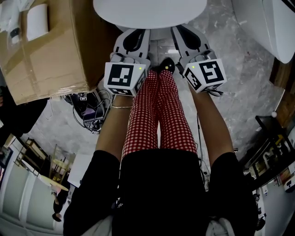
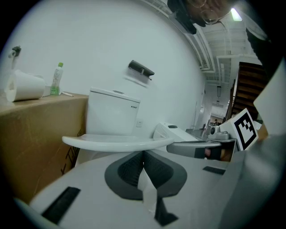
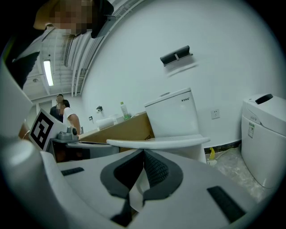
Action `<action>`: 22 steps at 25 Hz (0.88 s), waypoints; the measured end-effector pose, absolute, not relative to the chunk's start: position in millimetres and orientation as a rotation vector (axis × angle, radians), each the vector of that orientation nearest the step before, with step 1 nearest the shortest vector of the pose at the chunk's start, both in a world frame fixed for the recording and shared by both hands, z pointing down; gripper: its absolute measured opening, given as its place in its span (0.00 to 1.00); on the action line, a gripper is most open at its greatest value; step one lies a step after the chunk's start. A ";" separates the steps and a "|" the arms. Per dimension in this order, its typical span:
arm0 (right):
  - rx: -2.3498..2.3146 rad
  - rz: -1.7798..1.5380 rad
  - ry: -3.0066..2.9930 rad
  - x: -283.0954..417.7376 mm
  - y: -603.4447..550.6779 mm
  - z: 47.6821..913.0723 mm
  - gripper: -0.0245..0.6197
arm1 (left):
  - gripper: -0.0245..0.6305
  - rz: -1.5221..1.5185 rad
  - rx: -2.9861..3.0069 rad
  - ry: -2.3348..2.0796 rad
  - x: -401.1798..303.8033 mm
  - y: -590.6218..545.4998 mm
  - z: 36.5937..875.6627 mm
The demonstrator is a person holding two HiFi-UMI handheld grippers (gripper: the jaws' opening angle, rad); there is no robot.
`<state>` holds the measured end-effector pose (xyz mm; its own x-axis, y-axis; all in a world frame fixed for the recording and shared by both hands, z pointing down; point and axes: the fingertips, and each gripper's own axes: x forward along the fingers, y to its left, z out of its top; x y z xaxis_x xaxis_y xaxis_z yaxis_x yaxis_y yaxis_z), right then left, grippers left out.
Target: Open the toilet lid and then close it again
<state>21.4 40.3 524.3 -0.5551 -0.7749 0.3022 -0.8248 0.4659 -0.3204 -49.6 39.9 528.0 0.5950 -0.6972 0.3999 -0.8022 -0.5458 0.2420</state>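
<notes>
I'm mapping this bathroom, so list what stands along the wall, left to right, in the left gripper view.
White paper roll → green plastic bottle → white ceramic toilet tank → second white toilet with a black patch on top.

A white toilet lid [image 1: 150,11] is at the top, lying flat. The left gripper [image 1: 134,32] and the right gripper [image 1: 180,31] sit side by side, and their tips reach the lid's near edge. Below them are the person's legs in red checked trousers [image 1: 159,115]. A brown cardboard box [image 1: 55,60] stands at the left with a white paper roll [image 1: 37,20] on top. The floor [image 1: 249,92] is grey.
</notes>
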 end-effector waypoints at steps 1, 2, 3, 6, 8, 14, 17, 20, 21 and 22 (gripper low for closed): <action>1.420 0.665 -2.590 21.3 41.0 525.5 0.07 | 0.05 0.361 2.427 -1.200 -49.5 40.6 529.3; 1.418 0.666 -2.590 21.1 41.6 526.8 0.07 | 0.05 0.362 2.427 -1.198 -49.8 41.3 530.7; 1.416 0.667 -2.589 20.6 42.2 528.1 0.07 | 0.04 0.363 2.426 -1.197 -50.2 42.0 532.1; 1.408 0.669 -2.584 19.5 44.4 532.1 0.07 | 0.04 0.367 2.417 -1.197 -50.9 44.4 536.6; 1.407 0.675 -2.582 19.8 45.8 534.4 0.07 | 0.04 0.369 2.413 -1.195 -50.6 45.9 539.0; 1.399 0.682 -2.576 19.3 49.4 542.2 0.07 | 0.05 0.389 2.407 -1.185 -51.1 49.8 547.6; 1.397 0.692 -2.576 19.1 51.4 545.9 0.07 | 0.04 0.394 2.401 -1.187 -51.2 51.7 551.3; 1.386 0.695 -2.573 18.4 53.8 550.4 0.07 | 0.05 0.401 2.395 -1.189 -51.8 54.3 555.9; 1.380 0.694 -2.571 18.2 54.6 552.2 0.07 | 0.05 0.404 2.392 -1.187 -52.0 55.1 557.7; 1.374 0.694 -2.568 18.2 55.4 553.8 0.07 | 0.05 0.406 2.390 -1.186 -51.8 55.9 559.3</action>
